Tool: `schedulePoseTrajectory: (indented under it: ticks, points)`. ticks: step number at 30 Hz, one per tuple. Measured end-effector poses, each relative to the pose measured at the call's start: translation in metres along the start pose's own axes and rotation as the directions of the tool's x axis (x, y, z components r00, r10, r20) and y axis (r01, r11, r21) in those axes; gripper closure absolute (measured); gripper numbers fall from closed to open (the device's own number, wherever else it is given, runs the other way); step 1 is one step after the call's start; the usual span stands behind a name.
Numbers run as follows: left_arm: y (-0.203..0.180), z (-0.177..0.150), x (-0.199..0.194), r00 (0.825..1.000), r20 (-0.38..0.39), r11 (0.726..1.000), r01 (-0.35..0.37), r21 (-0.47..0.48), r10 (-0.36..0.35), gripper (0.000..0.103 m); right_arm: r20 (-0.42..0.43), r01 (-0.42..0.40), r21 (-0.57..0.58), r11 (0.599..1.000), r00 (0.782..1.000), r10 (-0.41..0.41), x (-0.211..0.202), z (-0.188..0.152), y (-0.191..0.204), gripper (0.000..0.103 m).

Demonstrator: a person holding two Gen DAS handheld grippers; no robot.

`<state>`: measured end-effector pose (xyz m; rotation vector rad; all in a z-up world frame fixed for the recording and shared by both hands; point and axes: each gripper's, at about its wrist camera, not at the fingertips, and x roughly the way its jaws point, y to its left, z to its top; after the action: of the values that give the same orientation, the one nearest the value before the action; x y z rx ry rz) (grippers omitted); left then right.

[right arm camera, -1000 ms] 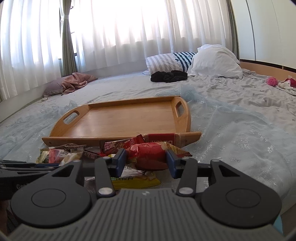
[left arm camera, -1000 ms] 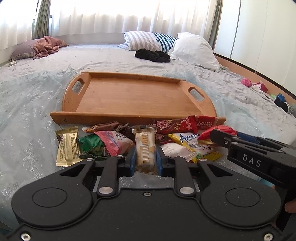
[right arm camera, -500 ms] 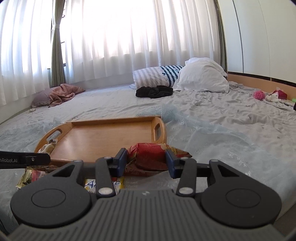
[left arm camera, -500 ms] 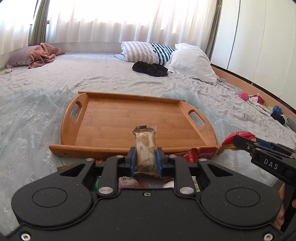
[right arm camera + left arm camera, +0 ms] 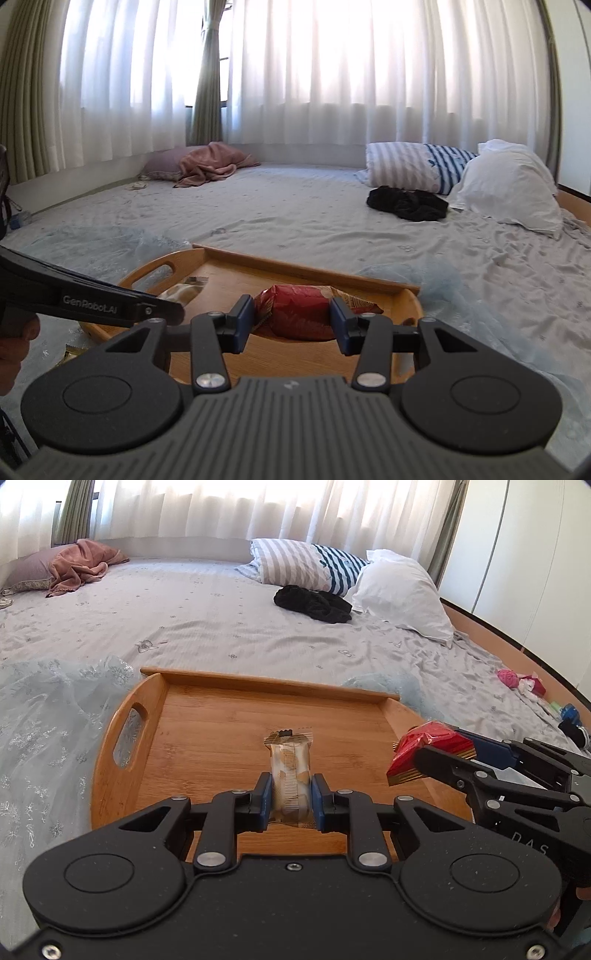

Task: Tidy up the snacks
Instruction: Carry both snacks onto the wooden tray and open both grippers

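Note:
A wooden tray [image 5: 207,731] with cut-out handles lies on the bed; it also shows in the right wrist view [image 5: 306,273]. My left gripper [image 5: 291,797] is shut on a beige wafer packet [image 5: 290,760] and holds it above the tray's middle. My right gripper [image 5: 291,325] is shut on a red snack bag [image 5: 299,314] above the tray's right part; the bag also shows in the left wrist view [image 5: 424,746]. The left gripper and its packet [image 5: 181,291] show at the left in the right wrist view.
A shiny blue cloth [image 5: 48,716] lies under the tray on the grey bedsheet. A black garment [image 5: 314,603], striped and white pillows [image 5: 399,590] and a pink blanket [image 5: 81,565] lie further back. Small toys [image 5: 524,681] lie at the bed's right edge.
Both grippers lifted their snacks off the pile in front of the tray and carried them forward over the tray. The pile has dropped out of view.

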<state>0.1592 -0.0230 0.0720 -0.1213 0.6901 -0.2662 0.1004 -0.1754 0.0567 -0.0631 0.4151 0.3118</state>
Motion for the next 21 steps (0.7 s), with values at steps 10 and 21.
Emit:
schedulePoseTrajectory:
  ticks: [10,21]
  points:
    - [0.005,-0.007,0.048,0.996,-0.084,0.999,-0.030,0.017,0.031,0.082,-0.084,-0.076,0.031,0.997,0.993,0.079,0.032,-0.026,-0.012,0.054]
    - [-0.003,-0.017,0.063,0.994,-0.112,0.999,0.010,0.035,-0.006,0.082,-0.118,-0.082,0.079,0.993,0.989,0.091,0.023,-0.037,-0.028,0.053]
